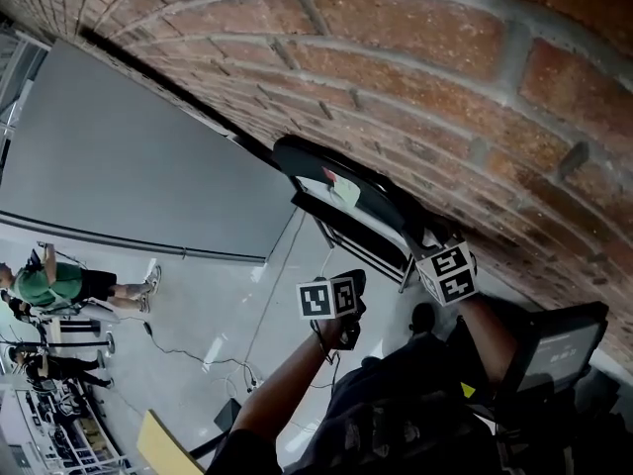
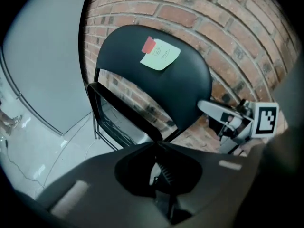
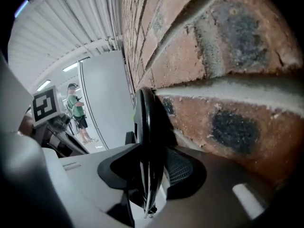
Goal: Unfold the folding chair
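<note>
Folding chair stands edge-on between the right tongs; left tongs closed.

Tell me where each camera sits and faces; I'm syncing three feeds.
Head view: on the head, looking down at the folded chair by the brick wall; forearms, left gripper and right gripper show.
Left gripper view: faces the backrest and its sticky note; shut jaws.
Right gripper view: looks along the wall; backrest edge between its jaws.
Shared: the chair.
</note>
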A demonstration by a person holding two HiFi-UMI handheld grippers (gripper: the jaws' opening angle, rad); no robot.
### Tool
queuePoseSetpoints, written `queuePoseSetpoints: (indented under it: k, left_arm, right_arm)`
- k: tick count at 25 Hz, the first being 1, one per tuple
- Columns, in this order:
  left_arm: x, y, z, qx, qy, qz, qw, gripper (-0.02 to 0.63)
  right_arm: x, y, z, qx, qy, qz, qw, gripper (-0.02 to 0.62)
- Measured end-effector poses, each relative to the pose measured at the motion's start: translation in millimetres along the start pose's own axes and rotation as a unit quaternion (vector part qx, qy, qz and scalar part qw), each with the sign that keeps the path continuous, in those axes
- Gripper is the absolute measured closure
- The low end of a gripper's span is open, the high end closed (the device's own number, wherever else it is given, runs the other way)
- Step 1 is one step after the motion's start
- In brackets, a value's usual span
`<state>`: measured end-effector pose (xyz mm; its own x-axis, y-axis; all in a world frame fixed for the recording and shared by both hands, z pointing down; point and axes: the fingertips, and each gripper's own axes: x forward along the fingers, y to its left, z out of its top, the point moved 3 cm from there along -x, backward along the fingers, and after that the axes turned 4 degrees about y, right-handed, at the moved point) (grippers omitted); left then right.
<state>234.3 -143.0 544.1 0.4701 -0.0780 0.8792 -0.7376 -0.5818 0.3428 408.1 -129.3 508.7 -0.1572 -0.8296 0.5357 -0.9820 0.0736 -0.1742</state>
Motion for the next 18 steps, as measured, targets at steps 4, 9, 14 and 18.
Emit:
queuePoseSetpoints:
  k: [4, 9, 14, 18]
  left_arm:
    - [31, 2, 4, -0.044, 0.033, 0.000, 0.9985, 0.453]
    - [71, 5, 15, -0.060, 0.049, -0.001, 0.9970, 0.283]
    - [104, 12, 34, -0.050, 0.066, 0.034, 0.9960, 0.163]
    - [131, 21, 33, -0.087, 0.083, 0.032, 0.9922, 0.161]
  right_arm:
    - [1, -2, 1, -0.001, 0.003, 0.003, 1.000, 0.439]
    - [-3, 2, -2, 0.001, 0.006, -0.002, 1.000, 0.439]
    - [-2, 0, 2, -0.008, -0.001, -0.015, 1.000, 0.438]
    - [-1, 0, 1, -0.011, -0.005, -0.020, 1.000, 0.437]
